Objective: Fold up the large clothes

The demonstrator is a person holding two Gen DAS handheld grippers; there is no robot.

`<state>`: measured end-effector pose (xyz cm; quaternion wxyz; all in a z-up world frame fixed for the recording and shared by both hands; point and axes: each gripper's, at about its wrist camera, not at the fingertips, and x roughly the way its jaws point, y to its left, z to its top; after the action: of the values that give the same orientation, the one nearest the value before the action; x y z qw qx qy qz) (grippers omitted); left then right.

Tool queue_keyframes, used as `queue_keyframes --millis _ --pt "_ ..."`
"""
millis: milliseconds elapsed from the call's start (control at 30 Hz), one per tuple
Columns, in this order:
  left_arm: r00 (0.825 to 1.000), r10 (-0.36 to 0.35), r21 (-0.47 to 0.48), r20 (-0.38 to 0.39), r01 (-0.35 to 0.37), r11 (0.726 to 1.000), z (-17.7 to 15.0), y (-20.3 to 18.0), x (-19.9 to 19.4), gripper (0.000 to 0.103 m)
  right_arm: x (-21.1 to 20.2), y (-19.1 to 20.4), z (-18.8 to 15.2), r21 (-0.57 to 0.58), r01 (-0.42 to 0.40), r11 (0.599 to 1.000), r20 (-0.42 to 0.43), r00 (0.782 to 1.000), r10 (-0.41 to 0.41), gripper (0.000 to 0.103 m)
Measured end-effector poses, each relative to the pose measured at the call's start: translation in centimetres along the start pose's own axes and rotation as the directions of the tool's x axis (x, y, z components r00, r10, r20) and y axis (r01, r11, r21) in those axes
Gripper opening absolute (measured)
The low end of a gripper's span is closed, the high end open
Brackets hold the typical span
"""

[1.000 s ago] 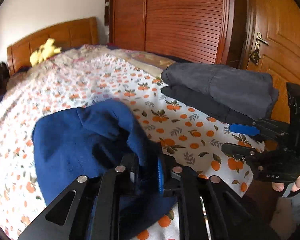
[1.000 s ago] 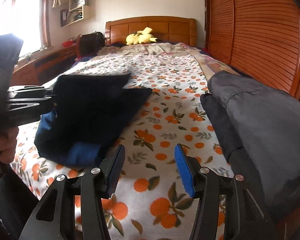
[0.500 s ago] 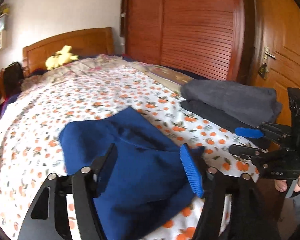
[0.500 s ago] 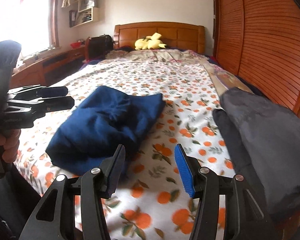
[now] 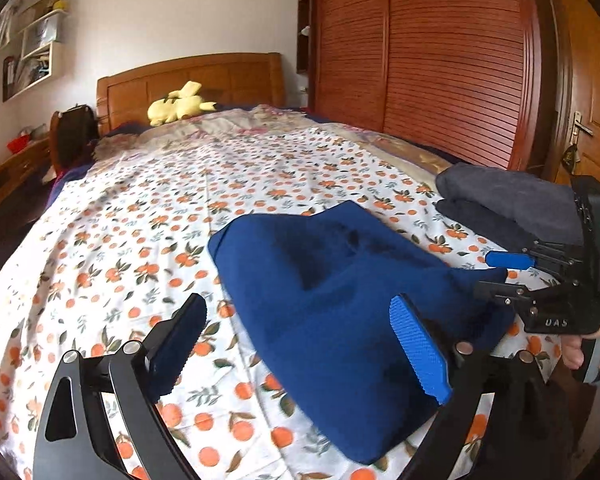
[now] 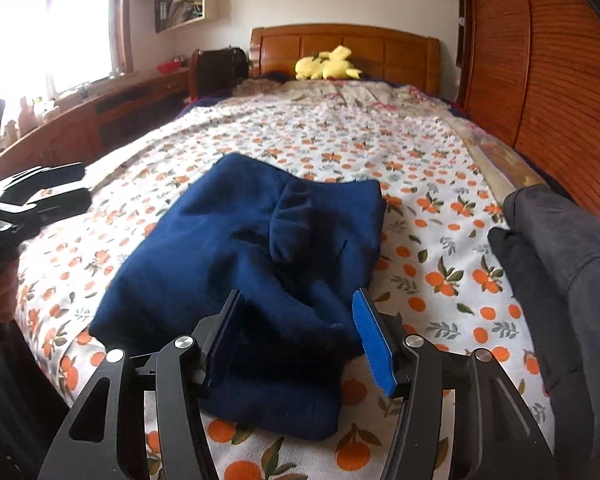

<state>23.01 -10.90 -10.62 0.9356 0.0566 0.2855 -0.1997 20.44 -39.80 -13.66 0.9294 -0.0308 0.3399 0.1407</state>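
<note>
You hold a hand-held gripper in each hand over a bed (image 5: 148, 208) spread with a white sheet printed with oranges. The task's garment, a large blue garment (image 5: 340, 300), lies in a loose, rumpled bundle on the sheet near the foot of the bed, roughly folded but with an uneven top layer. Your left hand-held gripper (image 5: 300, 336) hovers just beside the blue garment on its left; its jaws are opening wide and press on nothing, only the garment's near edge lying between them, which suggests the cloth is let go so it can settle. Your right hand-held gripper (image 6: 296, 340) hangs over the near end of the blue garment, its jaws partly apart and opening slightly, cloth visible between them but not pinched. To the right of the blue garment, apart from it at the bed's edge, sits a pile of dark grey clothes (image 6: 560, 264), likely finished pieces set aside. Far beyond the blue garment, a yellow soft toy (image 6: 328, 66) rests by the headboard.
</note>
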Motion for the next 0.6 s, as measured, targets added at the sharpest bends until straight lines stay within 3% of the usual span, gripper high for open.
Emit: queue_keyframes --millis 33,100,133,167,267,467,533,600 --pt "1.000 0.000 -0.005 -0.003 0.000 1.000 -0.2 0.4 -0.1 0.094 0.3 -0.1 0.0 0.007 -0.007 1.000 -0.013 1.000 0.007 0.053" --pt "1.000 -0.002 -0.012 -0.004 0.002 1.000 -0.5 0.8 -0.1 0.094 0.5 -0.2 -0.2 0.008 -0.022 1.000 -0.025 0.999 0.022 0.036" --pt "1.000 -0.002 -0.014 -0.004 0.002 1.000 -0.6 0.9 -0.1 0.095 0.5 -0.1 -0.2 0.003 -0.032 0.999 -0.030 0.999 0.032 0.021" --pt "1.000 -0.003 -0.016 -0.004 0.003 1.000 -0.7 1.1 -0.1 0.095 0.4 0.1 -0.3 -0.005 -0.048 0.999 -0.036 0.998 0.048 0.013" --pt "1.000 -0.004 -0.015 -0.003 0.004 1.000 -0.8 1.5 0.1 0.097 -0.6 1.2 -0.4 -0.047 -0.051 0.998 -0.019 0.999 0.050 0.010" --pt "1.000 -0.023 -0.018 -0.010 0.023 1.000 -0.3 2.7 2.4 0.097 -3.8 3.0 -1.7 -0.026 -0.058 0.998 -0.003 0.998 0.058 0.009" --pt "0.999 -0.032 -0.017 -0.013 0.032 0.999 0.1 3.3 3.7 0.097 -3.8 3.6 -2.4 -0.021 -0.016 1.000 -0.019 1.000 0.015 0.011" --pt "0.999 -0.031 -0.009 -0.024 0.030 0.999 0.7 4.0 5.7 0.097 -3.5 3.7 -2.9 -0.013 0.033 0.999 -0.028 0.999 -0.034 0.018"
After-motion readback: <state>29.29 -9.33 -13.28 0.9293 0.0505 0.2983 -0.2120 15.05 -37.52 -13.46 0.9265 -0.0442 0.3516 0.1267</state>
